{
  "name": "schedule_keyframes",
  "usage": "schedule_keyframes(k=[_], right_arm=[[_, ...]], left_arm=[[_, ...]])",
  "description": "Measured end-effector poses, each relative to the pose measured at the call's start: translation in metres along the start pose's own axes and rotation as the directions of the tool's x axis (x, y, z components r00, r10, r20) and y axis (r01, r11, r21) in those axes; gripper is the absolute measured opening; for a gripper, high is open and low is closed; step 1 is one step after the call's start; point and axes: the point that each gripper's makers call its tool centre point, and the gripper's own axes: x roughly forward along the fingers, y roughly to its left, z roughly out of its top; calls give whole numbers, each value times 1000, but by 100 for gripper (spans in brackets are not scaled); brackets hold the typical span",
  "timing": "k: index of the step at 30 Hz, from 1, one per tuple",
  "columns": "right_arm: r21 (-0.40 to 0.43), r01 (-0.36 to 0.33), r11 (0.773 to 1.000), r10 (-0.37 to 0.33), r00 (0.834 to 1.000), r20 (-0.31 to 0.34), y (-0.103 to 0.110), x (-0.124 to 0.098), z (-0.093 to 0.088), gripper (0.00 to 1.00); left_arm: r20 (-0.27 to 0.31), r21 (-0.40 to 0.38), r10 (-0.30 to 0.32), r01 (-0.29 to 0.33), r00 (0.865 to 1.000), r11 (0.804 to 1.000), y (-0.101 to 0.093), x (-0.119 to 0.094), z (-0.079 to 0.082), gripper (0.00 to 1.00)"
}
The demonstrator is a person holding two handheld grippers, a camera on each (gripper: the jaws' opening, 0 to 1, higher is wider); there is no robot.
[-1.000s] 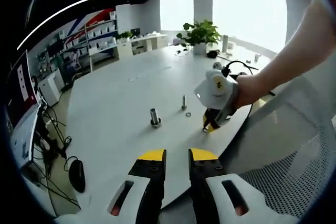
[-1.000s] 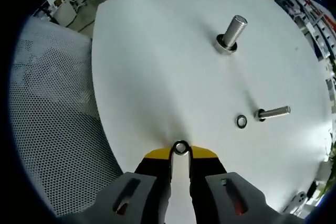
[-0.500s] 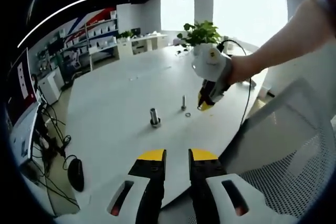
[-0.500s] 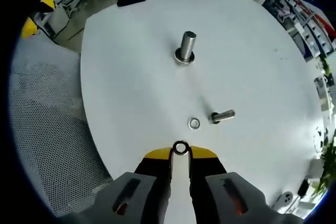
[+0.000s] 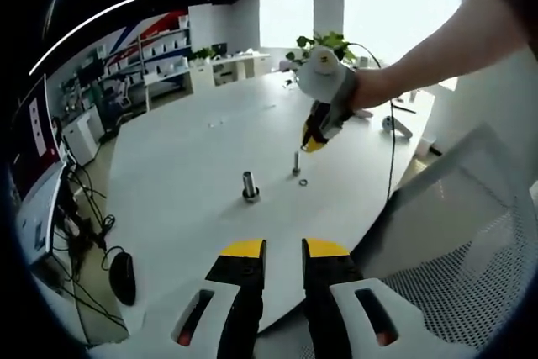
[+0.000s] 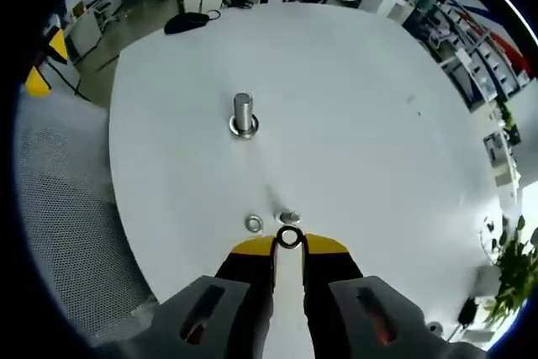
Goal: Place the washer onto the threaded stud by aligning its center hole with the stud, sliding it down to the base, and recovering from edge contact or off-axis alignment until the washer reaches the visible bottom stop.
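In the right gripper view my right gripper (image 6: 288, 240) is shut on a small metal washer (image 6: 289, 238) held at its yellow tips, right above the top of a thin threaded stud (image 6: 288, 219). A second washer (image 6: 253, 224) lies flat on the white table just left of that stud. A thicker stud (image 6: 243, 113) stands farther off. In the left gripper view the right gripper (image 5: 314, 137) hangs over the thin stud (image 5: 296, 163), with the loose washer (image 5: 303, 182) beside it and the thick stud (image 5: 250, 186) to the left. My left gripper (image 5: 284, 249) is held low before the table edge, jaws close together with nothing between them.
The round white table (image 5: 193, 157) carries a potted plant (image 5: 324, 44) and cables at its far side. A mesh chair back (image 5: 471, 241) stands to the right in the left gripper view. A monitor (image 5: 38, 136) and floor cables sit at the left. Shelving lines the back wall.
The right gripper, still holding the washer, has moved up from the table's near edge to a spot directly above the thin stud. The left gripper stayed still.
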Motion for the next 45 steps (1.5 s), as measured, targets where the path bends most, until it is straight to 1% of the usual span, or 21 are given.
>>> schedule_keyframes(k=[3,7,17,26,30,34,38,45], right_arm=[[1,1,1000,-1,1000,5,-3,5,6,13],[-1,1,1000,-1,1000,3,-5,9,8,13],[18,-22,1000,22,999,-28,-8,19,-1,13],[5,-31,1000,31,999,-12,-6,19,7,13],[-13,-44,999,43,998,-38,-3,22,1,13],[3,-49,999,49,998,-42,-6,27,-1,13],[0,-56,998,56,997,-52,-9,36,-3,13],[-5,-83,997,82,994,-72,-4,54,-6,13]], left_arm=[[-1,-2,1,-1,1000,1000,0,0,0,15],[-4,-3,0,0,1000,1000,0,0,-1,15],[-11,-6,-6,6,1000,1000,0,1,-2,15],[-13,-12,-16,16,1000,1000,-2,2,-3,15],[-17,-15,-22,21,1000,1000,-2,3,-4,15],[-19,-18,-24,24,1000,1000,-3,3,-4,15],[-22,-23,-23,23,999,999,-2,3,-5,15],[-26,-32,-24,23,999,999,-2,3,-6,15]])
